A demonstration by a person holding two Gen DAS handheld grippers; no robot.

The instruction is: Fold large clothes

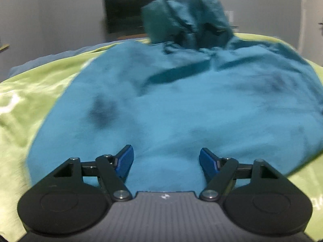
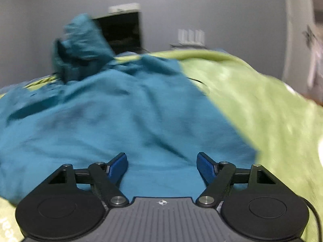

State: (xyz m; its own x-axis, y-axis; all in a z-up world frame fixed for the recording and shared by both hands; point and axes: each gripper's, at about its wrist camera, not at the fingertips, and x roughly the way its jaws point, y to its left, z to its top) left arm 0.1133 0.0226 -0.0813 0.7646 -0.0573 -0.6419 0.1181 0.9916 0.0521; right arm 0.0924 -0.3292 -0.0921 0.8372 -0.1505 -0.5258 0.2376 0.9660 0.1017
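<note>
A large teal garment [image 1: 181,104] lies spread on a green bedcover [image 1: 30,104]. Its far end [image 1: 187,16] stands bunched up above the rest. My left gripper [image 1: 166,159] is open and empty, low over the garment's near edge. In the right wrist view the same garment [image 2: 113,121] fills the left and middle, with the bunched end [image 2: 80,48] at the far left. My right gripper [image 2: 162,161] is open and empty over the garment's near edge, by its right side. Both views are blurred.
The green bedcover [image 2: 262,111] extends right of the garment. A dark screen [image 1: 123,12] stands against the grey wall behind the bed and also shows in the right wrist view [image 2: 123,32]. A white wall fixture [image 2: 191,36] is further right.
</note>
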